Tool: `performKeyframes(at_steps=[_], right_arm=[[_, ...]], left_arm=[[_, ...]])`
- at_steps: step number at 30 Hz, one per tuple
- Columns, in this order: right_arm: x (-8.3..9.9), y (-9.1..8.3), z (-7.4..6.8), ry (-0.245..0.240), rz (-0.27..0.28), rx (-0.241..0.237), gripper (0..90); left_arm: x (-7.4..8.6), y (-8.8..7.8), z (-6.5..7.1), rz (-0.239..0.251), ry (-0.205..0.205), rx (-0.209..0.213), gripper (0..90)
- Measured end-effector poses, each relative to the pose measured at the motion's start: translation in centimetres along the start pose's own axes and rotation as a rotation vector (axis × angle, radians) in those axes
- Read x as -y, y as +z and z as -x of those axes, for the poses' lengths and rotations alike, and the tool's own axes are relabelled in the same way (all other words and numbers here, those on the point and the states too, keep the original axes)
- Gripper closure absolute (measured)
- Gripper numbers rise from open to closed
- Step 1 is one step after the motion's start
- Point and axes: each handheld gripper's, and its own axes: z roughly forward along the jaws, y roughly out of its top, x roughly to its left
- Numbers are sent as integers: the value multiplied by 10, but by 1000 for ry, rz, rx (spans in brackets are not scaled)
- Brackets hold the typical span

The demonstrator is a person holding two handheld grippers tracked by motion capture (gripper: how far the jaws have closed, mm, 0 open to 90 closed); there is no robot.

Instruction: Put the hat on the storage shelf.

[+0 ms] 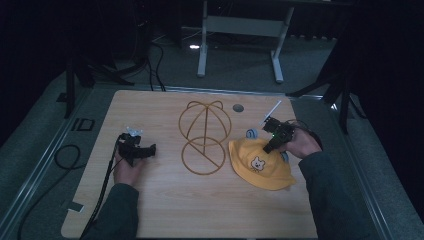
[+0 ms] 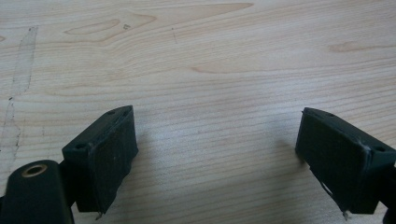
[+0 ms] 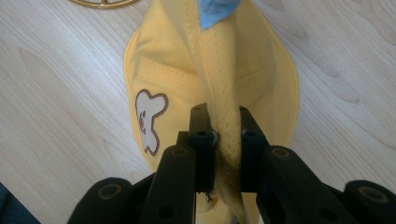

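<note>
A yellow bucket hat (image 1: pixel 262 165) with a small bear patch (image 1: pixel 257 163) lies on the wooden table (image 1: pixel 165 210) at the right. My right gripper (image 1: pixel 270 145) is shut on a fold of the hat's brim (image 3: pixel 224 135), pinched between its two black pads; the bear patch (image 3: pixel 149 119) sits left of the jaws there. A gold wire hat stand (image 1: pixel 204 137) lies flat in the table's middle. My left gripper (image 1: pixel 148 151) rests at the table's left, its jaws standing wide open over bare wood (image 2: pixel 215 116) with nothing between them.
A small blue-grey object (image 1: pixel 251 133) lies just beyond the hat, and a blue piece (image 3: pixel 217 9) shows past the brim. A round grommet (image 1: pixel 238 107) sits near the far edge. Cables (image 1: pixel 65 155) trail off the left side. A desk frame (image 1: pixel 240 45) stands behind.
</note>
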Motion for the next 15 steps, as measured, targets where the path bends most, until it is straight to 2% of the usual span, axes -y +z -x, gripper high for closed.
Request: performKeyframes(at_steps=[7,15], right_arm=[[2,-8,-2,-6,28,26,812],[4,-15,0,9,65,57,811]], left_arm=[[0,0,0,0,0,0,128],[0,0,0,1,0,0,128]])
